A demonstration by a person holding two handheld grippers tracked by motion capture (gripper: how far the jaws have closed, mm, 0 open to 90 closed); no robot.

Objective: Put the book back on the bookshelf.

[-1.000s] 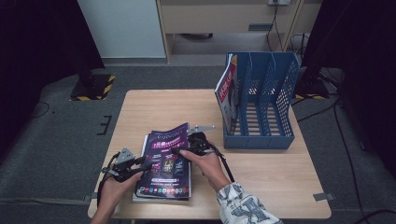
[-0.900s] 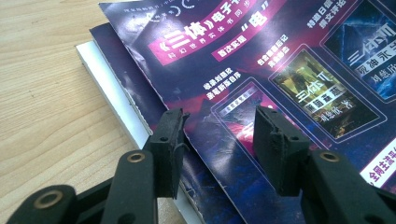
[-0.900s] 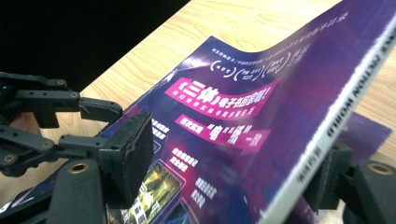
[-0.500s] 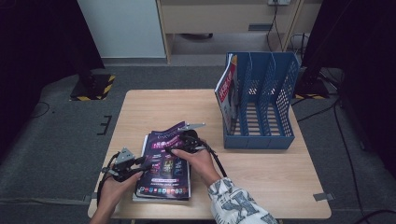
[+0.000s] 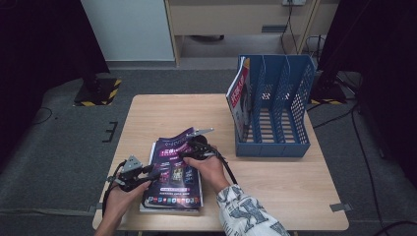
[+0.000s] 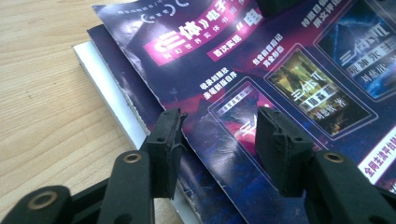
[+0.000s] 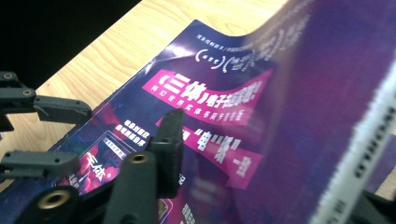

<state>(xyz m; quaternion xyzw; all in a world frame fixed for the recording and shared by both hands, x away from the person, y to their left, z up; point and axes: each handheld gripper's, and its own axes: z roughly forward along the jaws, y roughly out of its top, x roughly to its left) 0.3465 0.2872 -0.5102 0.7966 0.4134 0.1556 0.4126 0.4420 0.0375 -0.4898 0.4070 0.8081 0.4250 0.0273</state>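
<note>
A stack of magazines [image 5: 172, 179] with dark purple covers lies at the table's front left. The top magazine [image 6: 243, 74] has its far edge curled up off the stack [image 5: 196, 132]. My right gripper [image 5: 188, 149] is at that far edge, open. One jaw hovers over the cover, and the raised, blurred sheet [image 7: 327, 116] hides the other jaw. My left gripper [image 5: 153, 173] is open over the top magazine's left edge, one jaw on each side of it [image 6: 222, 135]. The left gripper [image 7: 70, 135] also appears in the right gripper view.
A blue slotted file rack [image 5: 273, 113] stands at the table's right back, with a red magazine [image 5: 238, 98] upright in its leftmost slot. A white book [image 6: 107, 88] lies under the stack. Bare wood [image 5: 285, 187] lies in front of the rack.
My right gripper has slid left along the top magazine's far edge, and the raised part of the cover has shifted with it. The left gripper has stayed put.
</note>
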